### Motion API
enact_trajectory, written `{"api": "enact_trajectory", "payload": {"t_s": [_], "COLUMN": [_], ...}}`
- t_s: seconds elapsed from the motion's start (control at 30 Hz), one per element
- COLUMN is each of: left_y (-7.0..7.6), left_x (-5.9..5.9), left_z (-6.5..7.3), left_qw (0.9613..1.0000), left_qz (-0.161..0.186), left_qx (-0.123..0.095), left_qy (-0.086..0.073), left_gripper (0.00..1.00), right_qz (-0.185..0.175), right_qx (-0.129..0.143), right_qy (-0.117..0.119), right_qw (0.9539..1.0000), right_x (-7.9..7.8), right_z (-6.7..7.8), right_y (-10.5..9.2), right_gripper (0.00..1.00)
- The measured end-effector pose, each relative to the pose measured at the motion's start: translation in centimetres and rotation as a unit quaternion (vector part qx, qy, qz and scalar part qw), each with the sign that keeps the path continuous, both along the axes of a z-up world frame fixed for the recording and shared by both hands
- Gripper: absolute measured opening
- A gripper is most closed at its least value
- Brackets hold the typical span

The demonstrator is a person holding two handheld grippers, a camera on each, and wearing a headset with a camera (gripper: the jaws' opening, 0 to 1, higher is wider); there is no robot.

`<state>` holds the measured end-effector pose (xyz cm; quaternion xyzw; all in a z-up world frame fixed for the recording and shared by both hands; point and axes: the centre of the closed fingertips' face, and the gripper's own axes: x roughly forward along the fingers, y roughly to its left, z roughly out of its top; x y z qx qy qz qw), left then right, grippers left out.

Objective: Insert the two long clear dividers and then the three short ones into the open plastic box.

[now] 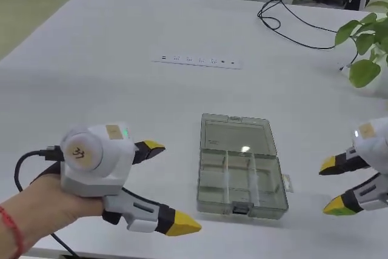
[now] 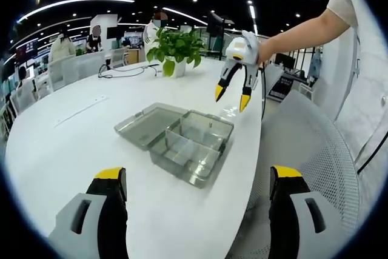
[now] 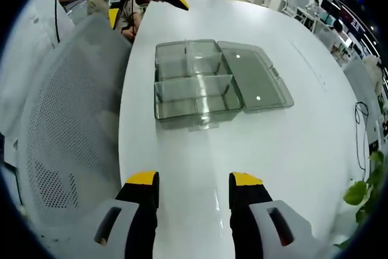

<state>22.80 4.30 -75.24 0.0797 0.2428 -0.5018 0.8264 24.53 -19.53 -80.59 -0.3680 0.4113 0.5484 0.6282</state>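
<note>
The open plastic box (image 1: 212, 204) sits on the white counter (image 1: 121, 89) between the two tools, with its lid (image 1: 237, 131) laid flat on the far side. Clear dividers (image 1: 226, 177) stand inside it (how many, I cannot tell). The left tool (image 1: 173, 187), gripped by a hand (image 1: 36, 201), hovers left of the box with its jaws wide apart. The right tool (image 1: 330, 187) hovers right of it, jaws apart too. A power strip (image 1: 197, 60) lies far back.

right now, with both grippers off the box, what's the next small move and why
Probably bring the right gripper down to the dividers and check they are seated. Both it and the left gripper are open, empty and apart from the box, where clear dividers already stand.
</note>
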Motion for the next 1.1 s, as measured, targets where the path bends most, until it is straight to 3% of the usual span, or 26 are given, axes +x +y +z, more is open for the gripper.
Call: {"api": "enact_trajectory", "payload": {"t_s": [0.23,0.63,1.1], "left_y": [0.2,0.0,0.1], "left_x": [0.0,0.2,0.3], "left_z": [-0.1,-0.1,0.0], "left_qw": [1.0,1.0,1.0], "left_qz": [0.001,0.002,0.002], "left_qx": [0.003,0.002,0.002], "left_qy": [0.003,0.007,0.005], "left_gripper": [1.0,1.0,1.0], "right_qz": [0.033,0.06,0.059], "right_qx": [-0.05,-0.082,-0.086], "right_qy": [0.009,0.015,0.006], "right_qw": [0.9982,0.9947,0.9945], "right_x": [0.1,0.0,0.2], "right_z": [-2.4,-4.6,-4.4], "right_y": [-2.0,-3.5,-3.6], "right_gripper": [0.48,0.46,0.33]}}
